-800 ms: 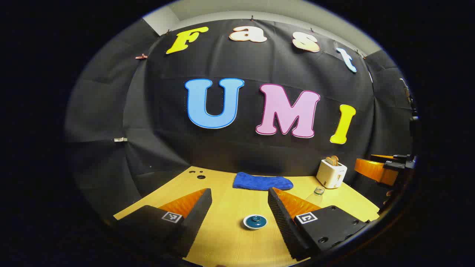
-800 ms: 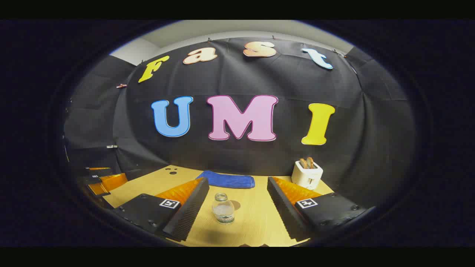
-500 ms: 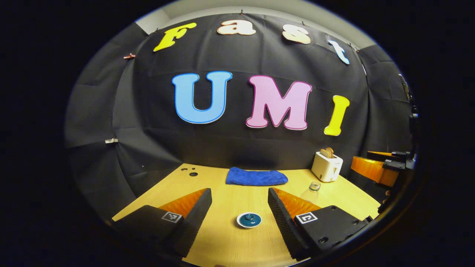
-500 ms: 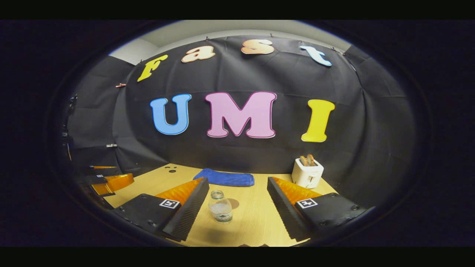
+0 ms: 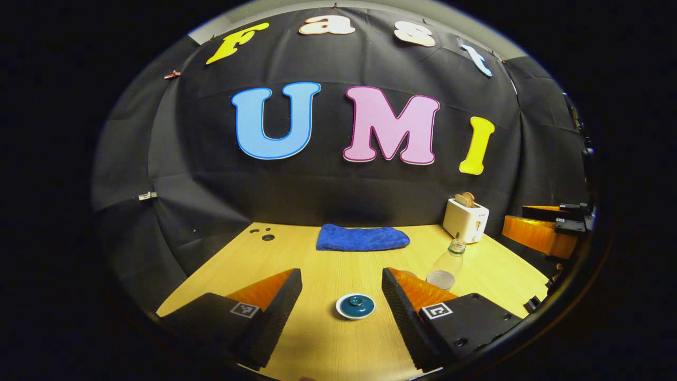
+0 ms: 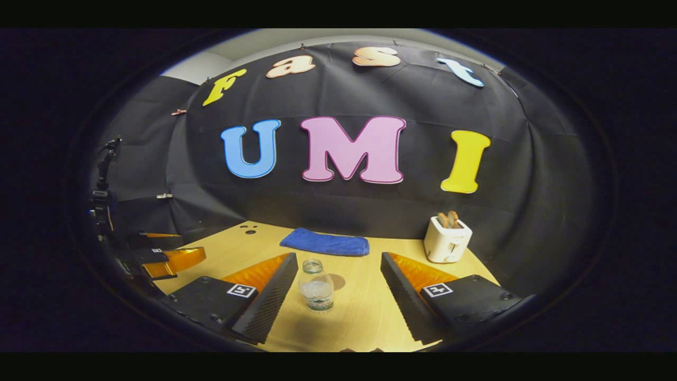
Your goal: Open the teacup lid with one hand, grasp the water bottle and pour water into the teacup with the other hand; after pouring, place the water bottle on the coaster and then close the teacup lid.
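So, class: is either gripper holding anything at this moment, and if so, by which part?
Nothing is held. The left gripper stands open before the lidded teacup; the right gripper stands open before the water bottle.

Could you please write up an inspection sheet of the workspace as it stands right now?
Surface: light wooden table, with small holes near its far left corner.
Job's things: teacup, lid on, ahead between the left gripper's fingers; water bottle, uncapped, upright, holding a little water; round coaster just behind the bottle.
Clutter: blue cloth at the back; white toaster with toast in its slots.
Grippers: left gripper open, holding nothing; right gripper open, holding nothing.
Cables: nothing seen.
Surroundings: black cloth wall; a stand at the left edge of the right gripper view.
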{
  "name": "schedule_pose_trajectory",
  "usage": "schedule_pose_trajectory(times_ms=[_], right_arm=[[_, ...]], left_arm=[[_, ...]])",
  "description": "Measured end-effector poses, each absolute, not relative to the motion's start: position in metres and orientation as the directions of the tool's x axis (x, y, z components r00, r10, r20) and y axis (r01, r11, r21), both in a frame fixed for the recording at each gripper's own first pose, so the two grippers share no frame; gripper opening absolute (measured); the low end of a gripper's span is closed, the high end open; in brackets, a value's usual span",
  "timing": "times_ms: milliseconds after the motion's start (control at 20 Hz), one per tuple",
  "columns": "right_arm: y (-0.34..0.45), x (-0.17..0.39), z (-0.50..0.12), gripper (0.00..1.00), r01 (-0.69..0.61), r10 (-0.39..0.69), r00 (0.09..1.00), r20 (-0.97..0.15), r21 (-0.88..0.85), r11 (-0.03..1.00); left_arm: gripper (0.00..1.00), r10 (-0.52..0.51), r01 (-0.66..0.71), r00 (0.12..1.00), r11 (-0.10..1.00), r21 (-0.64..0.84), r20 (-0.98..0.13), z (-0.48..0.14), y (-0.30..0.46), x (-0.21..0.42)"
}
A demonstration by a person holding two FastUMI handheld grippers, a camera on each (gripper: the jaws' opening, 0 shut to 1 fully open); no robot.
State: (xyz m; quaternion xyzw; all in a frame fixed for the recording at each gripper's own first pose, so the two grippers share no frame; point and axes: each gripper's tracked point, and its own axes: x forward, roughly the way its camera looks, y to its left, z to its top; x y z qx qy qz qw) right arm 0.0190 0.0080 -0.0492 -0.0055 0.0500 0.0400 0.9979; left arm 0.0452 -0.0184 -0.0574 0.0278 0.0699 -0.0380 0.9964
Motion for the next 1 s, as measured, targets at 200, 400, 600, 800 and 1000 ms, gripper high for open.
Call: schedule_pose_trajectory(times_ms=[200, 400, 600, 800, 1000], right_arm=[[0.015, 0.027, -0.069, 0.98, -0.116, 0.115, 0.984, -0.139, -0.002, 0.993], [0.018, 0.031, -0.095, 0.96, -0.145, 0.144, 0.974, -0.173, 0.005, 0.989], [0.018, 0.032, -0.123, 0.98, -0.168, 0.167, 0.964, -0.206, 0.011, 0.986], [0.020, 0.036, -0.158, 0.98, -0.185, 0.180, 0.951, -0.251, 0.002, 0.983], [0.022, 0.042, -0.174, 0.98, -0.188, 0.184, 0.947, -0.263, 0.010, 0.982]], left_arm=[[0.95, -0.060, 0.067, 0.982, 0.997, 0.036, -0.177, -0.082, -0.017, 0.062], [0.96, -0.049, 0.059, 0.978, 0.997, 0.043, -0.202, -0.109, -0.022, 0.086], [0.94, -0.080, 0.097, 0.975, 0.993, 0.070, -0.209, -0.138, -0.037, 0.110], [0.87, -0.105, 0.130, 0.973, 0.986, 0.108, -0.207, -0.161, -0.045, 0.128], [0.75, -0.119, 0.145, 0.970, 0.983, 0.111, -0.212, -0.180, -0.049, 0.143]])
